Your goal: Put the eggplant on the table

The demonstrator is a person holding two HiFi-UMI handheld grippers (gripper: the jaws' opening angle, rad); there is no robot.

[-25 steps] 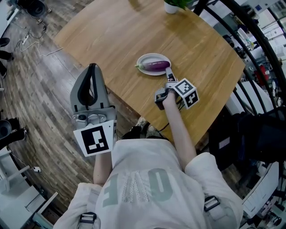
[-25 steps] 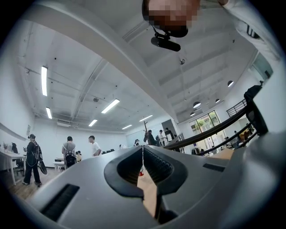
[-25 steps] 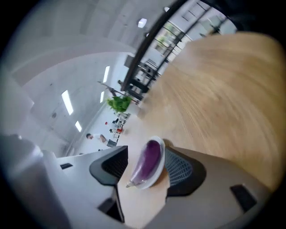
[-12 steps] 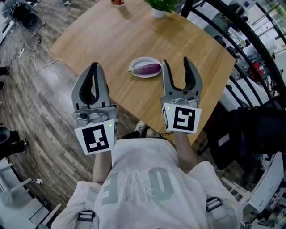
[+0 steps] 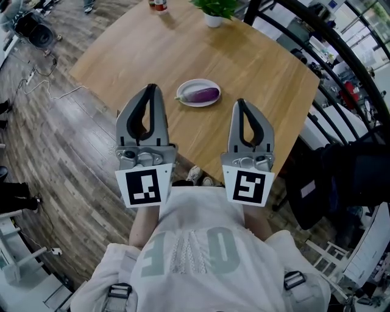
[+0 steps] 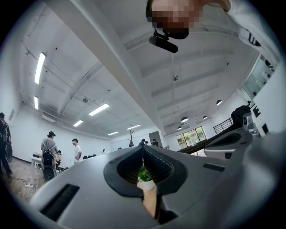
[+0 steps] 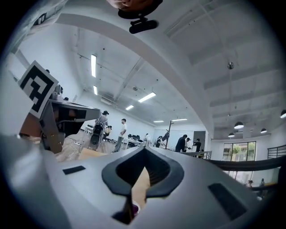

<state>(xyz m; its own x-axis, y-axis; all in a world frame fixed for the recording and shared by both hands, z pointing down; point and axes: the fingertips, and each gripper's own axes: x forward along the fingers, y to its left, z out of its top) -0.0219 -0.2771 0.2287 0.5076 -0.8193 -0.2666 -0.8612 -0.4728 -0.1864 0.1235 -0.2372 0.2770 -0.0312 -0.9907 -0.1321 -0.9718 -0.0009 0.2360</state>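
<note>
A purple eggplant [image 5: 202, 94] lies on a small white plate [image 5: 184, 101] near the middle of the round wooden table [image 5: 256, 67]. Both grippers are held up in front of the person's chest, short of the table's near edge and apart from the plate. My left gripper [image 5: 151, 87] is shut and empty; in the left gripper view its tips [image 6: 143, 148] meet. My right gripper [image 5: 241, 102] has just been closing with nothing between its jaws, and its tips [image 7: 144, 148] now touch. Through the right jaws' gap a sliver of table shows.
A potted plant [image 5: 214, 11] and small bottles [image 5: 159, 5] stand at the table's far edge. A black curved railing [image 5: 317, 36] runs along the right. Cables [image 5: 42, 91] lie on the wooden floor at the left. People stand far off [image 6: 49, 150].
The right gripper rose from beside the plate, rolled upright and shut its open jaws on nothing. The left gripper shifted forward and slightly right. The eggplant stayed on the plate.
</note>
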